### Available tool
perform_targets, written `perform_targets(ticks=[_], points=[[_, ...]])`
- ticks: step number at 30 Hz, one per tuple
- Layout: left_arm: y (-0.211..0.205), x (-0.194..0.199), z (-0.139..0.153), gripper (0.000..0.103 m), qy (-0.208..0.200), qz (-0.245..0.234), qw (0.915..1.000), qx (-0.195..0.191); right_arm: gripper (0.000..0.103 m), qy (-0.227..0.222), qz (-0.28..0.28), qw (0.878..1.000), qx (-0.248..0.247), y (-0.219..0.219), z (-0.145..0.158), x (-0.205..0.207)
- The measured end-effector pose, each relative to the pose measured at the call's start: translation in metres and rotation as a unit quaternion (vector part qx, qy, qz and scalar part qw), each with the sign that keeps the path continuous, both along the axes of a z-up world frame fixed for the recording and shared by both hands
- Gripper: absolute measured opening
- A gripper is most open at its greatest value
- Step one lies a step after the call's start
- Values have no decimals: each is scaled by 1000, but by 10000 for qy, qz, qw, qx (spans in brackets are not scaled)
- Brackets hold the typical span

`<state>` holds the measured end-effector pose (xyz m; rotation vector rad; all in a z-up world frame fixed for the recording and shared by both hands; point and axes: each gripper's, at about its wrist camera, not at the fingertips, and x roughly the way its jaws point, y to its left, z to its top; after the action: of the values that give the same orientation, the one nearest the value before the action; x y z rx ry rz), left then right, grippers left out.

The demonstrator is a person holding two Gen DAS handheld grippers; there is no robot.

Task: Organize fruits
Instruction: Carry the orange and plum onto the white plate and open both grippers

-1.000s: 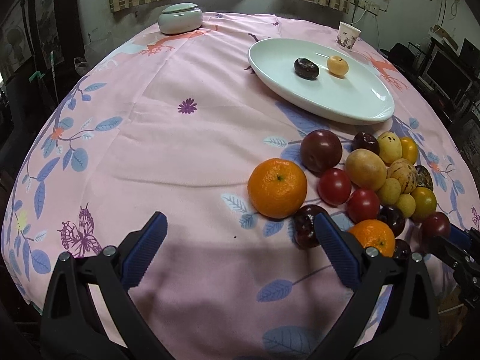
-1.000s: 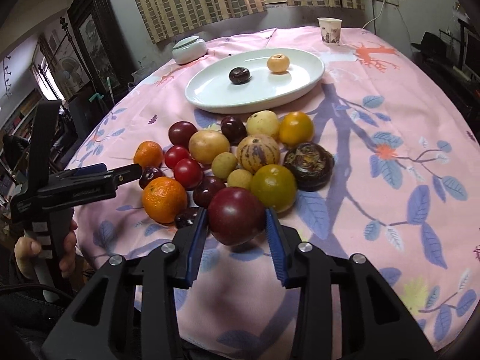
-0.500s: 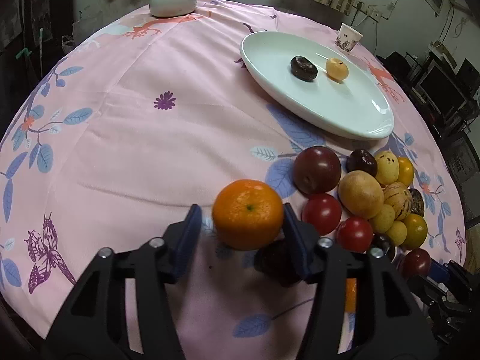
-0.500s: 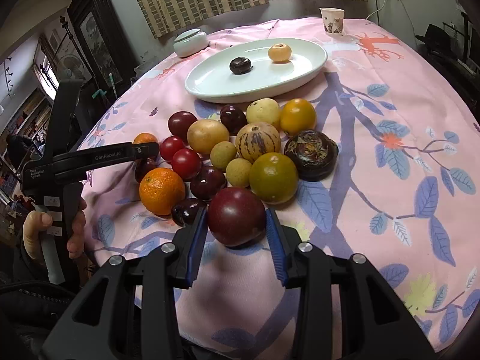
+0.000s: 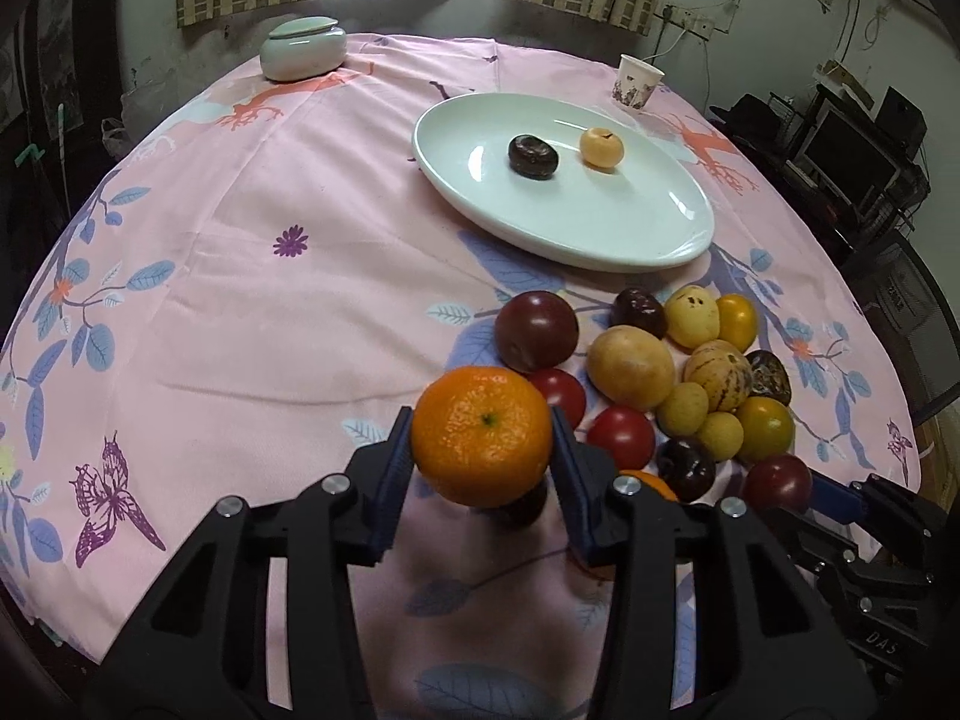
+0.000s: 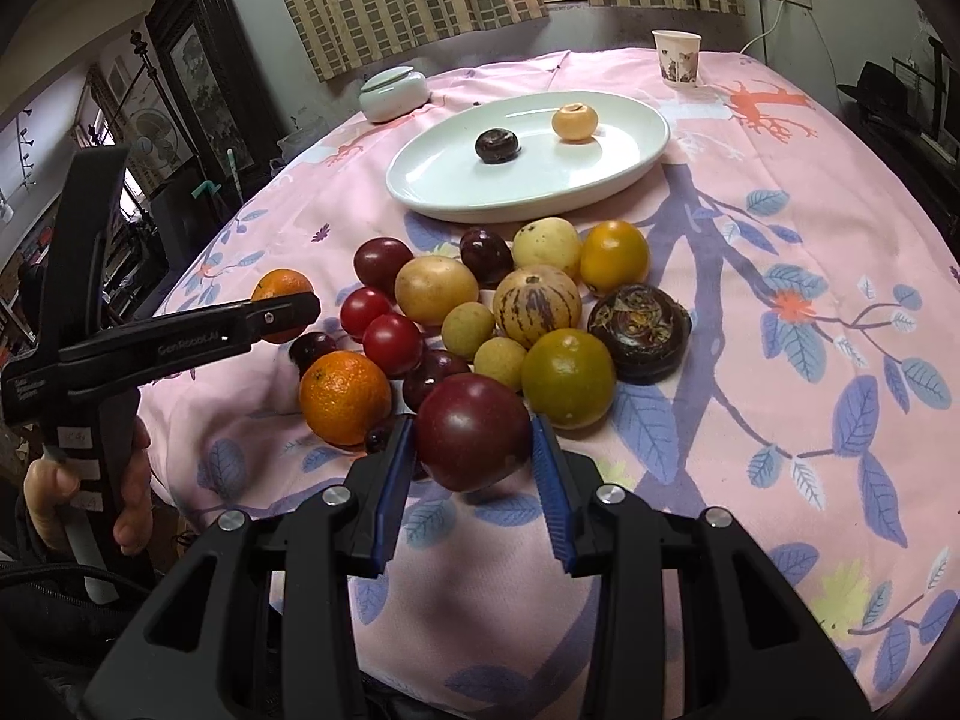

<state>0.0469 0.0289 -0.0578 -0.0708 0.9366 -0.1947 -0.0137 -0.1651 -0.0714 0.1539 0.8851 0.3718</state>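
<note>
Mid-pickup, both sides loaded. Left claw (image 5: 482, 450) closing onto an orange (image 5: 482, 437); blue pads (image 5: 395, 474) already against its flanks, fruit looks raised clear of the pink cloth, shadow beneath. Right claw (image 6: 474, 450) clamped on a dark red plum (image 6: 474, 432) at the near edge of the fruit pile (image 6: 510, 306), pads tight on both sides; can't tell for sure if lifted or resting on the desk (image 6: 810, 192).

White plate (image 5: 630, 240) beyond the pile, w/ only two pieces in it: a dark round fruit (image 5: 533, 156) and a small yellow-orange one (image 5: 602, 146), apart from each other. Most of the plate floor bare. Rest of the fruit bunched together on the cloth between claws and plate: tomatoes, yellow ones, a striped one, a second orange (image 6: 345, 399), etc.

Judged step: carry phase, early in the task, since nearly all fruit not yet sorted.

Next move, prob.: finish squeeze on the orange w/o crushing, lift higher, pass over the pile not through it, lower into a bare part of the plate, release low so it doesn't roll off the shallow rim. Same for the plum, separate spot, clear of the left claw's path.
</note>
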Motion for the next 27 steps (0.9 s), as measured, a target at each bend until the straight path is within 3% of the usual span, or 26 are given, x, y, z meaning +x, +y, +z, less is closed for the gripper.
perform_targets(ticks=[10, 17, 22, 27], points=[[-9, -6, 9, 44, -56, -189, 9998, 7, 40, -137, 39, 9999, -51, 3, 12, 3], [-17, 9, 24, 44, -104, -377, 9992, 16, 40, -330, 248, 9991, -134, 5, 35, 34], [-25, 44, 50, 44, -210, -608, 9978, 177, 40, -452, 441, 9974, -341, 9, 55, 77], [-30, 122, 63, 44, -149, -459, 9985, 243, 40, -478, 582, 9962, -440, 17, 65, 142]])
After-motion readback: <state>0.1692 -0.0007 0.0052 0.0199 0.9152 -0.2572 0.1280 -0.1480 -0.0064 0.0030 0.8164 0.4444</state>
